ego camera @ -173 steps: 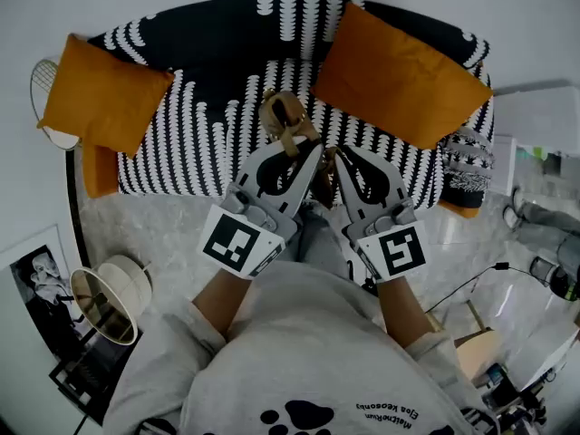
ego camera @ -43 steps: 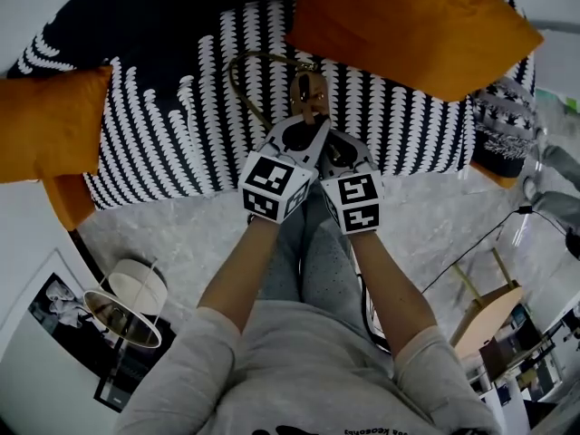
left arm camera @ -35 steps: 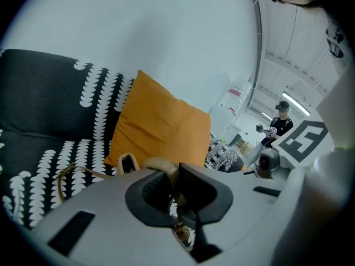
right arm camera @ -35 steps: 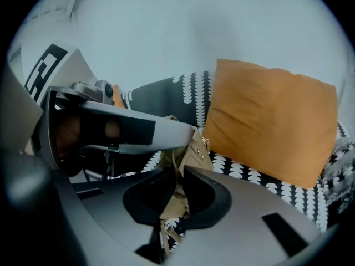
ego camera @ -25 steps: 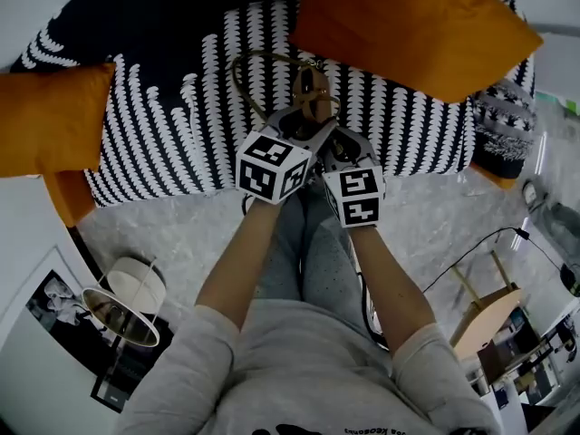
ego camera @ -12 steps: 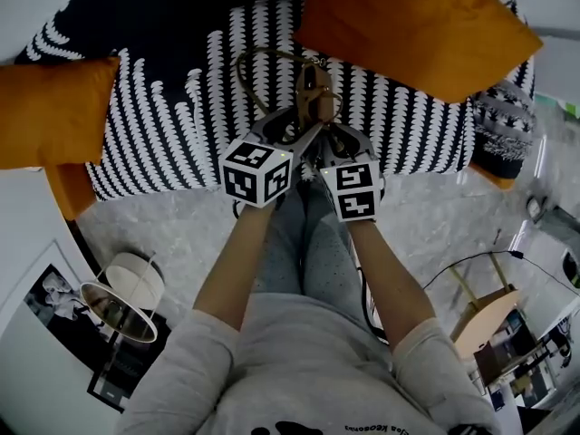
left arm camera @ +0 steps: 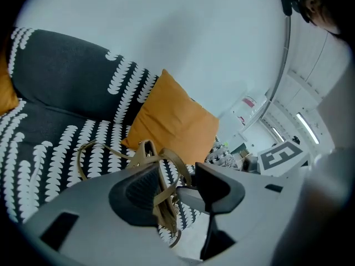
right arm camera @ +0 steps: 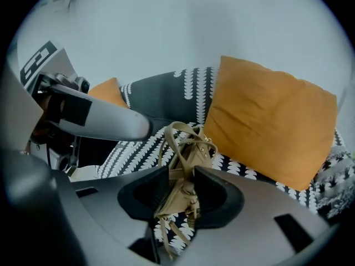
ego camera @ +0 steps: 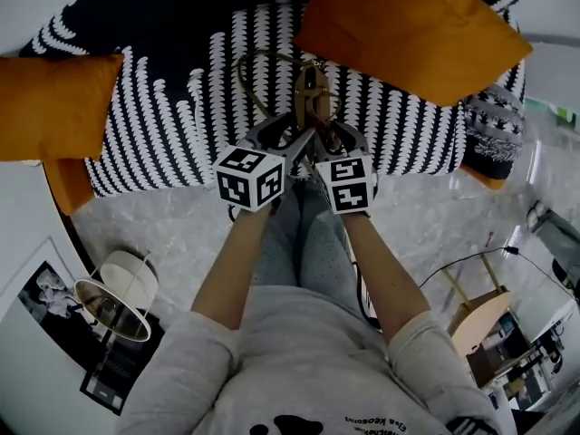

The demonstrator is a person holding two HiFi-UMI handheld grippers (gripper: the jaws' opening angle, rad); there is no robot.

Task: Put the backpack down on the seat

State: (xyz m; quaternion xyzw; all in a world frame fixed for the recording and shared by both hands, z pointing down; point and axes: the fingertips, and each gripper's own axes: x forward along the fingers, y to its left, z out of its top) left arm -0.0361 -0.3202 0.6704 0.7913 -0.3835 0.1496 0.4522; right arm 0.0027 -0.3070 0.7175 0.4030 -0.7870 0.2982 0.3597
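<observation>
The small tan backpack (ego camera: 309, 93) stands on the black-and-white sofa seat (ego camera: 181, 120), its strap (ego camera: 246, 72) looped to the left. My left gripper (ego camera: 292, 136) is open just in front of it. Its jaws have just been opening, and only a strap (left arm camera: 166, 173) crosses the gap. My right gripper (ego camera: 332, 138) has just been opening too. The backpack's body (right arm camera: 186, 168) still stands between its pads (right arm camera: 213, 195), which look slack on it. The backpack (left arm camera: 148, 151) leans toward the big orange cushion (left arm camera: 172, 121).
A large orange cushion (ego camera: 408, 25) leans at the sofa's back right, and a smaller one (ego camera: 50, 102) is at the left. A folded patterned throw (ego camera: 494, 139) hangs on the right arm. A lamp (ego camera: 113, 297) stands at the left on the floor, a stool (ego camera: 480, 315) and cable at the right.
The backpack, carried in front of the sofa earlier, now rests on the seat. Over the last second the left gripper has drawn back toward me and to the left; the right has stayed.
</observation>
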